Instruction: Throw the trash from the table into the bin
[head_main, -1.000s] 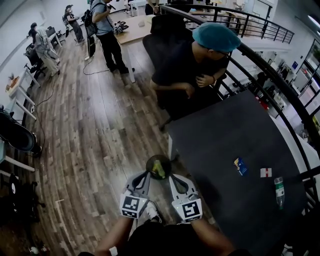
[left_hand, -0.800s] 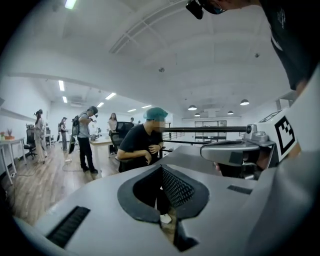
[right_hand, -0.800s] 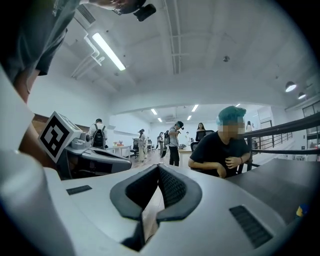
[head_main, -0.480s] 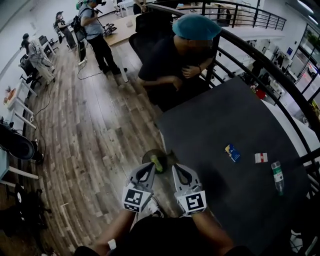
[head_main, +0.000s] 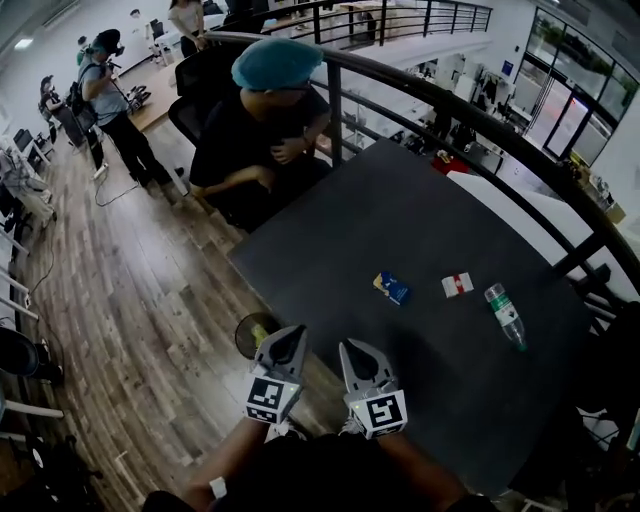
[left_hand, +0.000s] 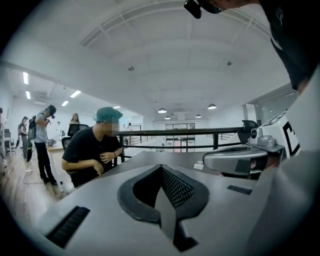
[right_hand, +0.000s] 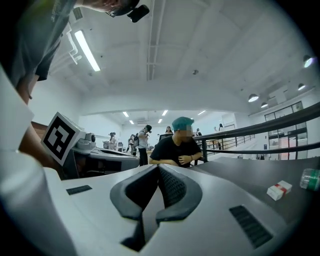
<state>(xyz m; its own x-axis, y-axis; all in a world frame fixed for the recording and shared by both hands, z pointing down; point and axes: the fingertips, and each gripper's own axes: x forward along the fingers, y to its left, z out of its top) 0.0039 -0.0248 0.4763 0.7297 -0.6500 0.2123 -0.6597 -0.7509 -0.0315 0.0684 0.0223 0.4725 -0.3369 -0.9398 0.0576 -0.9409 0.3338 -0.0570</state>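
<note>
No legible text; print on packets (head_main: 392, 288) too small.

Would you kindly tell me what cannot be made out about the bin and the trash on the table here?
1. Bin: head view, partly hidden by the left tongs; contents unclear.
2. Blue packet and white-red pack: head view, too small to read any print.
3. Bottle: cut off by the right gripper view's edge, small in the head view; whether it is empty cannot be told.
</note>
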